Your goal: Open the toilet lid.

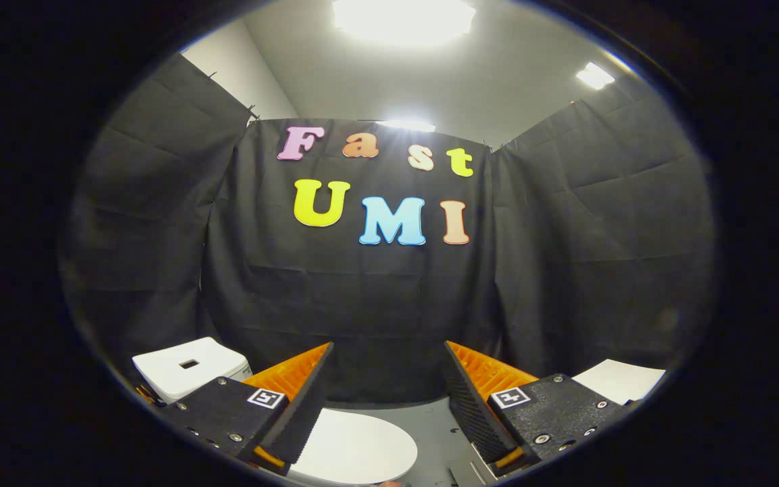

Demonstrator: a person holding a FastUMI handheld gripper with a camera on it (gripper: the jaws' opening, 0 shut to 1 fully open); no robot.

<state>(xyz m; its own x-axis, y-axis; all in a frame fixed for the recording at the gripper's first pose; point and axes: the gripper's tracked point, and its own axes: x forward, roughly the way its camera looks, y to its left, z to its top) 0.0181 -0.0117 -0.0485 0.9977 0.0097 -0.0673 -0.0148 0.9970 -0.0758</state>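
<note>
The gripper (387, 352) is held with its fingers spread wide apart, gripping nothing. Below and between them lies the closed white toilet lid (356, 446), untouched, on a grey floor (433, 419). A white box with a slot (186, 368) sits beyond the left finger; a white sheet (623, 380) lies beyond the right.

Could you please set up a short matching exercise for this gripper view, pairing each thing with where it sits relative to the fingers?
Things:
1. toilet lid
2. white box with a slot
3. white flat object
4. hand-held gripper

Places or states:
A. beyond the right finger, off to its outer side
B. open, fingers spread apart and touching nothing
C. beyond the left finger, off to its outer side
D. low between the fingers, closed and lying flat

Pairs: 1-D, 2-C, 3-A, 4-B
</note>
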